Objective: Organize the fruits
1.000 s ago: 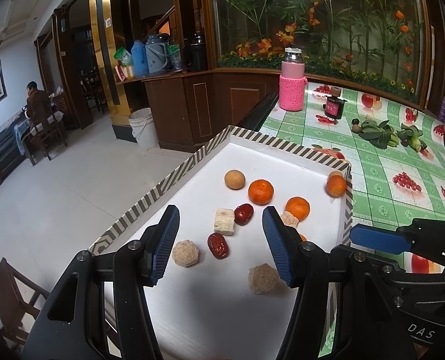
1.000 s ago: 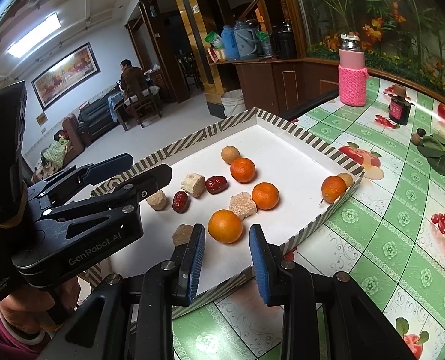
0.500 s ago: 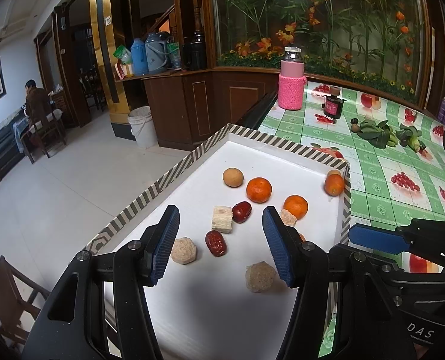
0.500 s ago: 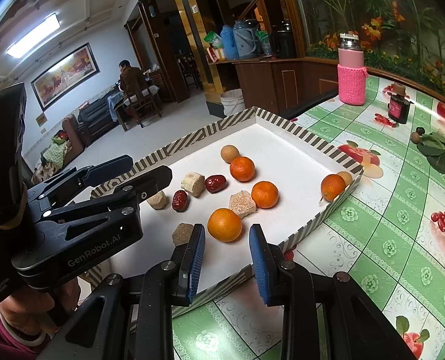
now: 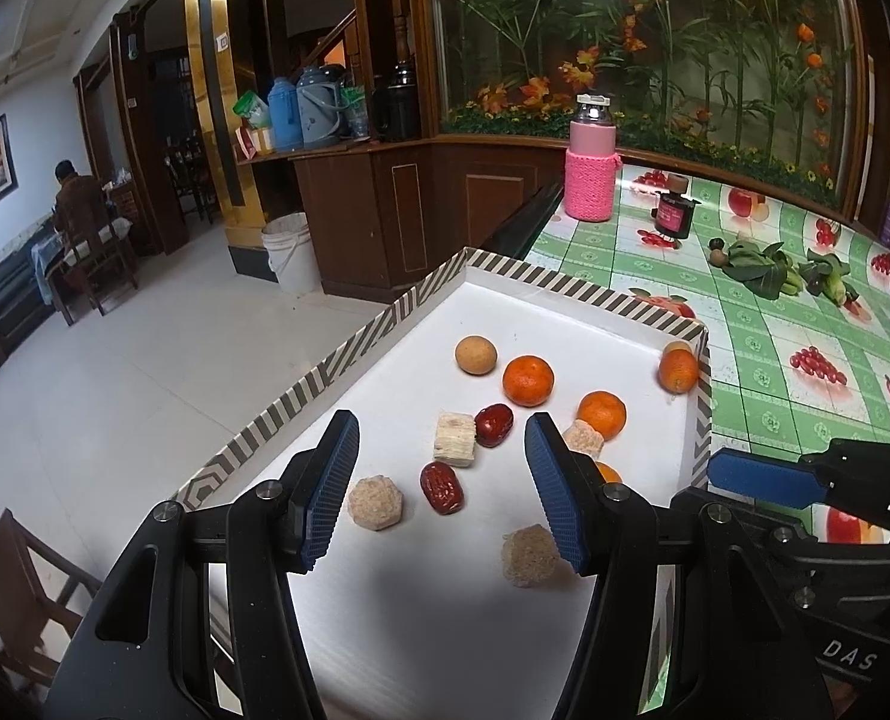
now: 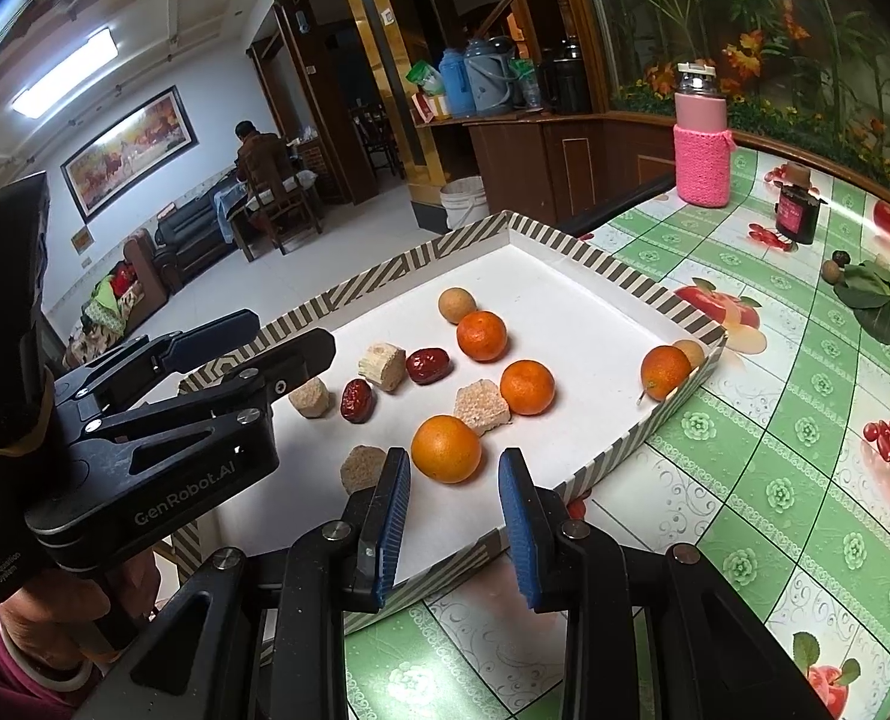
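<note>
Fruit's all sitting loose in the striped tray (image 6: 571, 240) on the green tablecloth (image 6: 805, 420). The near red date (image 5: 442, 487) is lying with its long axis running toward the tray's near-right, the other date (image 5: 494, 425) angling the opposite way. Left gripper (image 5: 439, 486) is hovering half open over that near date, touching nothing. Right gripper (image 6: 454, 522) is tilting down, jaws narrowly apart and empty, just short of the big orange (image 6: 445, 449).

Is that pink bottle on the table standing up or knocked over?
Standing upright. The pink bottle rests on its base on the green tablecloth, cap at the top, in both views.
</note>
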{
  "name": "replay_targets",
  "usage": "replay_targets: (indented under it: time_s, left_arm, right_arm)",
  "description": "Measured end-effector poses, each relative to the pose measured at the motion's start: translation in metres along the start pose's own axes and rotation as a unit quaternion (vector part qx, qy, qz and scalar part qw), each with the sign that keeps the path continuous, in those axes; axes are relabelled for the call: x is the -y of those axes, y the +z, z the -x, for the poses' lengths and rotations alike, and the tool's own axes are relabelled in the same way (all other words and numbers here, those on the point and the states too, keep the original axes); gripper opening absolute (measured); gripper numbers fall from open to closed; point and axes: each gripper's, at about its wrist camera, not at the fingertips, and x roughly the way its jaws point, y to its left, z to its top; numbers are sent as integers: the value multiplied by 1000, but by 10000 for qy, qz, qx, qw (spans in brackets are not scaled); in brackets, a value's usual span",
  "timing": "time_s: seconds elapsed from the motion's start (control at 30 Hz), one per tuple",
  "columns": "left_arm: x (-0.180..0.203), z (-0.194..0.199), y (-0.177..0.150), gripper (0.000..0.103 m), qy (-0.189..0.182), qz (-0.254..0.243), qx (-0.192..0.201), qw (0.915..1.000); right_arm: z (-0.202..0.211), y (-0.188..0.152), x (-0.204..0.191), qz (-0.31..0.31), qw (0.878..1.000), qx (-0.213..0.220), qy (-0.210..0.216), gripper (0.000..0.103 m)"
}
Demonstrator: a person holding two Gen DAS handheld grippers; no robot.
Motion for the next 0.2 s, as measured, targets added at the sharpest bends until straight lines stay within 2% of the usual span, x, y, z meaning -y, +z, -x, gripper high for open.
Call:
replay_targets:
  time_s: [0.2]
  left_arm:
    - [9,7,2,58,-125,-54,-10,9999]
  right_arm:
    - [10,-1,12,-130,9998,94,-90,29]
